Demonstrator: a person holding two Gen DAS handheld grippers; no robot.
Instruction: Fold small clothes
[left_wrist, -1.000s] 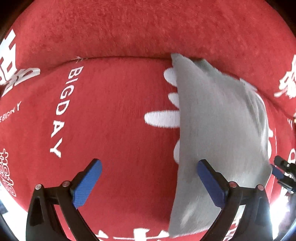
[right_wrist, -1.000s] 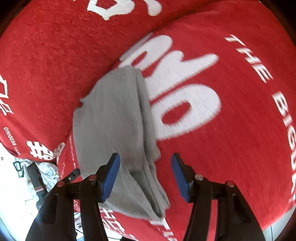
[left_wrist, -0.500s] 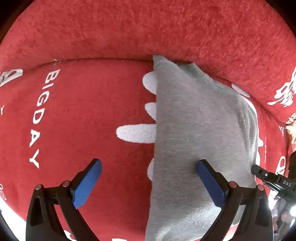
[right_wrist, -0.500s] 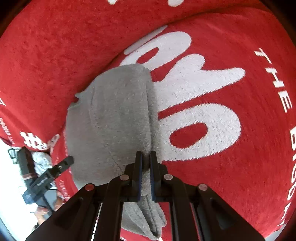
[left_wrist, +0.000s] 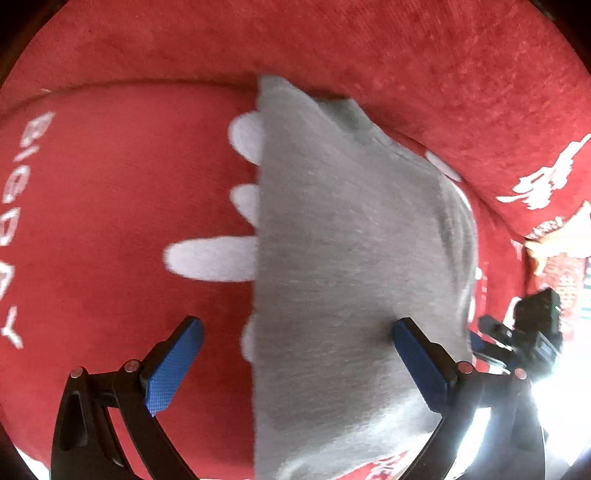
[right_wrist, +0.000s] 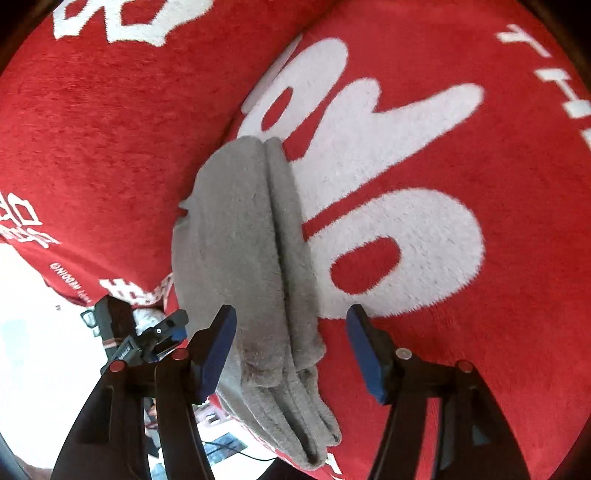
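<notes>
1. On the red seat lies the gray cloth (right_wrist: 255, 266), the small piece of clothing to fold. It sits close to the back cushion (left_wrist: 406, 55), with its far corner touching the line where seat and back meet.

2. It looks folded already. From the right side you can see a few layers stacked at the near end, with a seam-like line down the middle. I think most of the folding is done, and maybe only a last fold or a little pat is left.

3. Over the cloth hang the right tongs (right_wrist: 291, 350), wide open and holding nothing. One blue tip is on each side of the bundle.

4. Open too are the left tongs (left_wrist: 295, 365), with nothing in them. Their right tip is over the gray cloth and their left tip is over bare red cover (left_wrist: 110, 221).

5. Near the front edge of the seat the cloth hangs close to the drop, so it could slip off if pushed that way.

6. To the side with the big white letters (right_wrist: 388, 221) there is lots of free room for moving.
</notes>
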